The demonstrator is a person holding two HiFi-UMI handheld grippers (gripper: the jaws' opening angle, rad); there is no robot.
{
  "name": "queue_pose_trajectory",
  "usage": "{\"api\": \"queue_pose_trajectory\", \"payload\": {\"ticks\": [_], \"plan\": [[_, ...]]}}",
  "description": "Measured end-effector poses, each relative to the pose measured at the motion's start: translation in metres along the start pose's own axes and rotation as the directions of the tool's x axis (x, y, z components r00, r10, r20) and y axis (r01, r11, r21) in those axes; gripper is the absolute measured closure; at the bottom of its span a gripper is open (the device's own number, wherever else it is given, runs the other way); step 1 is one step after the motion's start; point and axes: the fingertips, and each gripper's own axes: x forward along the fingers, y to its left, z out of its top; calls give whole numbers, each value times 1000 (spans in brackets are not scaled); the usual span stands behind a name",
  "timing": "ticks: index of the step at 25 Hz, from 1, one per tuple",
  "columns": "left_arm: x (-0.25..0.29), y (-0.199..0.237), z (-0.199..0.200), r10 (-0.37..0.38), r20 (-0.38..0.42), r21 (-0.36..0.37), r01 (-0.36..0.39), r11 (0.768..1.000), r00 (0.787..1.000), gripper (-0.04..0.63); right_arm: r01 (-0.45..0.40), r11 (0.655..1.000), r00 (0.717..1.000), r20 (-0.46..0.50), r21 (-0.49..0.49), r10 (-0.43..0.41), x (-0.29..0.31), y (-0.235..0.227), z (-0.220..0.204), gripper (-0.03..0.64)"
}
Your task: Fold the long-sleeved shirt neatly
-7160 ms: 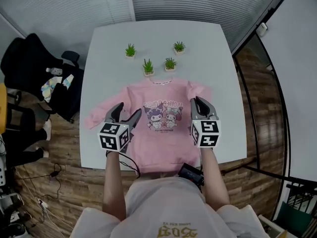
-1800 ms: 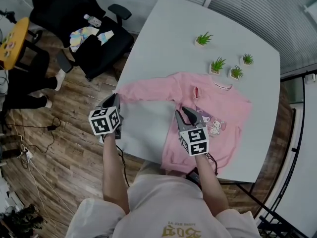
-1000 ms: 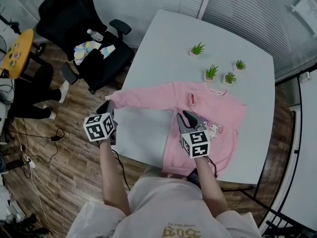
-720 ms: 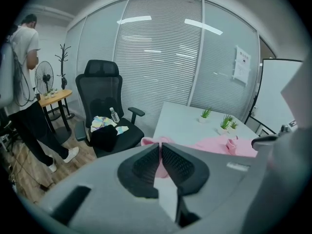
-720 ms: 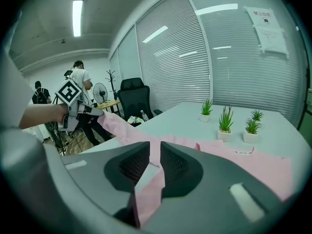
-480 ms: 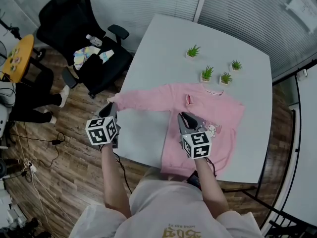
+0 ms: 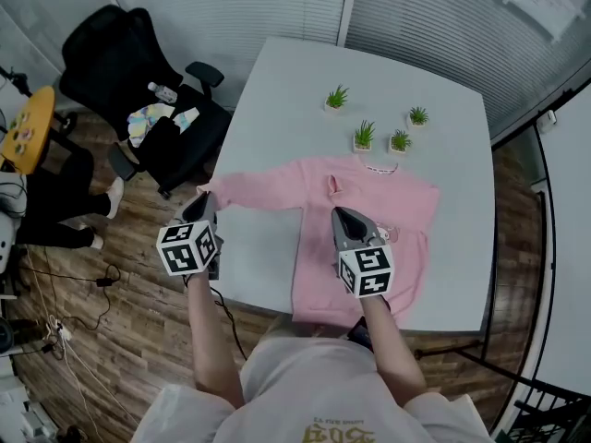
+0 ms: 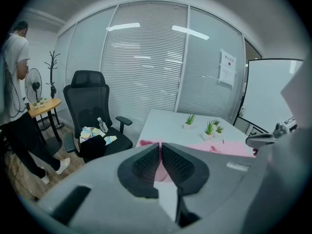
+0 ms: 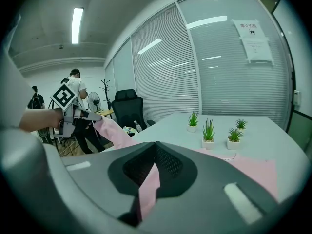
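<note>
The left gripper [image 8: 161, 149] is clenched on the sleeve end of the pink long-sleeved shirt [image 7: 383, 201]. The right gripper [image 9: 155, 150], jaws just closed, pinches a fold of pink cloth on its body. The shirt lies at the near edge of the white table [image 7: 277, 90], one sleeve stretched to the table's left edge, four small potted plants [image 7: 365, 137] just beyond the collar.

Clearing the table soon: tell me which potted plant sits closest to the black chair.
The lone plant at the head view's left; the other three cluster further right.

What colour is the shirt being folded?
The shirt is pink; the head view shows it best.
</note>
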Motion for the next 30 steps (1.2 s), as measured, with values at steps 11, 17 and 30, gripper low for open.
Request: {"api": "queue_pose_trajectory", "payload": {"ticks": [11,17,30], "plan": [[8,-56,17,-79,15,46,79,996,997,574,69,997,997,29,27,-70,-32,-33,-1,603],[16,-85,26,-110,19,73,109,991,994,574,98,994,994,38,42,-100,-48,-55,-1,603],[40,-160,46,-216,6,143,213,966,976,574,151,985,987,39,80,-155,-76,-97,-4,603]]}}
